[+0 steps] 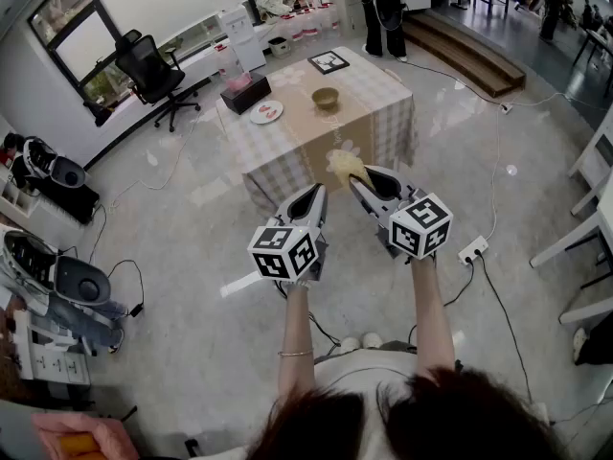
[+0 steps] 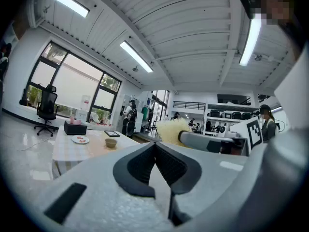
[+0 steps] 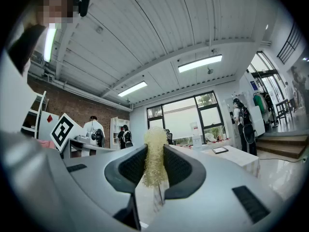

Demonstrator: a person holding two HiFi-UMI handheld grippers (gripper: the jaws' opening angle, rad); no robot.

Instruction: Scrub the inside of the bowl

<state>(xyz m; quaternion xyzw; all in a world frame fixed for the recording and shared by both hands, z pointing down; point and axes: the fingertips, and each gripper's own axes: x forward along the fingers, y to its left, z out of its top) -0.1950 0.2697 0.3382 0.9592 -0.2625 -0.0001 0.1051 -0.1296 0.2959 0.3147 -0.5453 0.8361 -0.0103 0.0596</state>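
A small tan bowl (image 1: 326, 97) stands on the checked-cloth table (image 1: 378, 113) well ahead of both grippers; the left gripper view shows the bowl (image 2: 111, 142) small and far off. My right gripper (image 1: 358, 184) is held level in the air short of the table, shut on a pale yellow fibrous scrubber (image 1: 347, 166). In the right gripper view the scrubber (image 3: 154, 158) is pinched between the dark pads of the right gripper (image 3: 154, 151). My left gripper (image 1: 314, 197) hangs beside it, shut with nothing in it, and its jaws (image 2: 155, 146) meet.
On the table are also a white plate (image 1: 266, 112), a dark tissue box (image 1: 246, 92) and a framed marker card (image 1: 329, 62). An office chair (image 1: 148, 70) stands at the left. People stand beyond the table (image 1: 383, 8). Cables and a power strip (image 1: 474, 250) lie on the floor.
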